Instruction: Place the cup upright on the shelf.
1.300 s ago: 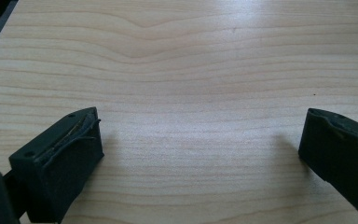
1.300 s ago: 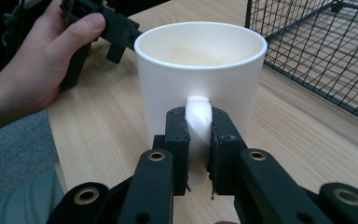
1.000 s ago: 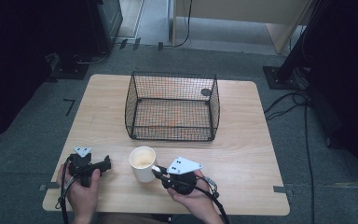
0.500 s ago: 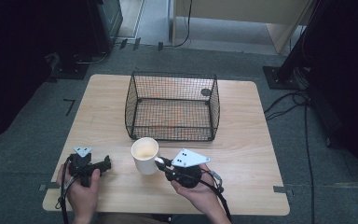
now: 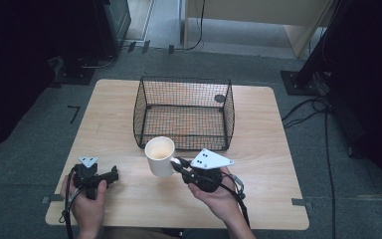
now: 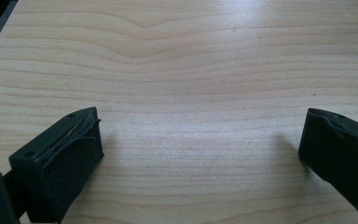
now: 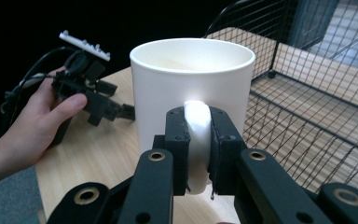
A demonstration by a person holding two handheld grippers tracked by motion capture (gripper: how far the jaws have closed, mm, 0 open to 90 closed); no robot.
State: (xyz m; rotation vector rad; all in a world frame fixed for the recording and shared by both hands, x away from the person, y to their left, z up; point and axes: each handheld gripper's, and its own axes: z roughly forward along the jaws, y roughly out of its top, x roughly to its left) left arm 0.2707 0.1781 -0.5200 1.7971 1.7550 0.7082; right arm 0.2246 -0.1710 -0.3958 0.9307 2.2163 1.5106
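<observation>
mug (image 5: 159,156): white, upright, just in front of the basket's near-left corner, mouth open to the camera
right gripper (image 5: 178,164): jaws at the mug's right side, hand under it
left gripper (image 5: 113,174): near-left on the table, well apart from the mug, jaws pointing right
basket (image 5: 184,113): black wire, mid-table, far of mug
table (image 5: 268,134): light wood

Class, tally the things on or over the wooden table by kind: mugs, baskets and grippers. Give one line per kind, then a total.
White ceramic mug: 1
Black wire mesh basket: 1
Black two-jaw grippers: 2, the left gripper and the right gripper
Total: 4
</observation>
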